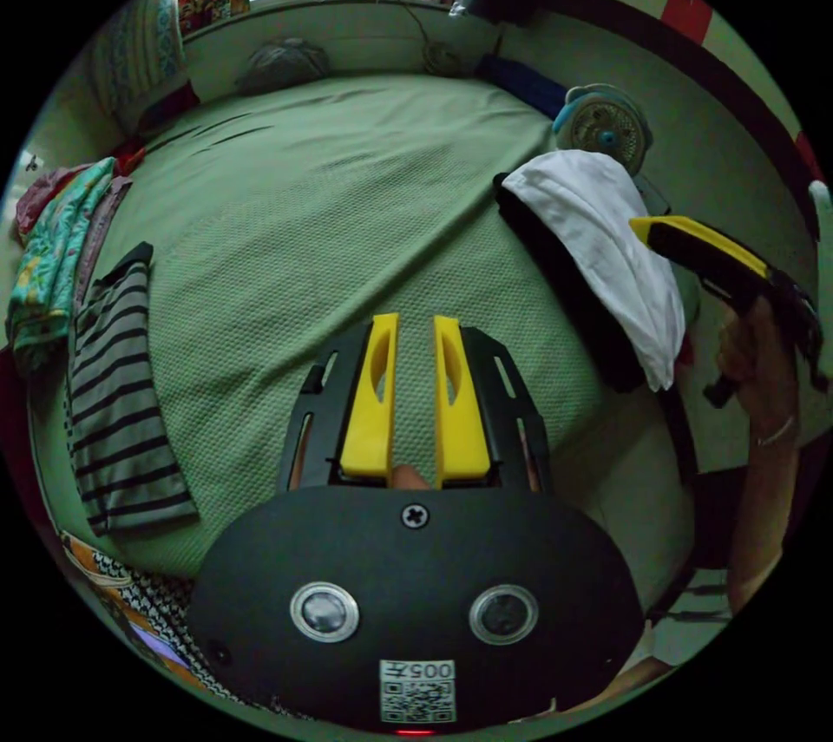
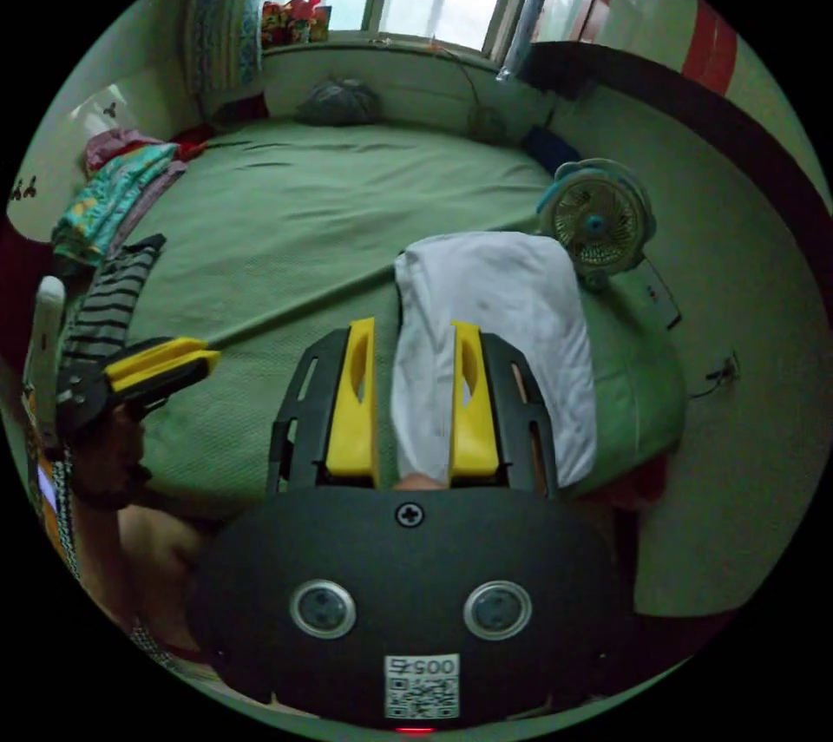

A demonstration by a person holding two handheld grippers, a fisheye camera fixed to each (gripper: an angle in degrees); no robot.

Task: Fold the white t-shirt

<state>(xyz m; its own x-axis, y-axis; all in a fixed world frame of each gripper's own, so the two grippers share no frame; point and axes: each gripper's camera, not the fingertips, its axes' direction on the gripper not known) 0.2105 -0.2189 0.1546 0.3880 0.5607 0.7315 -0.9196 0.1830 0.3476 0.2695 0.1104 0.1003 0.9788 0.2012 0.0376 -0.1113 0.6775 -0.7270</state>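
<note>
**Trainee:** Where does the white t-shirt [image 2: 512, 299] lie?

**Operator:** Near the bed's right edge, draped over a dark garment [image 1: 564, 282], just beside the small fan [image 2: 597, 223]. I see it in my right gripper view running down between the jaws of my right gripper [image 2: 410, 343], but whether they press on it I cannot tell.

**Trainee:** And the left gripper [image 1: 415, 334]?

**Operator:** Jaws slightly apart, grasping nothing, above bare green bedspread [image 1: 330, 195].

**Trainee:** How will the shirt handle?

**Operator:** I judge it light, soft and limp; it will sag and crumple. I would pinch two edge corners, one per gripper, and spread it flat on the open bedspread, away from the striped garment [image 1: 117, 403].
</note>
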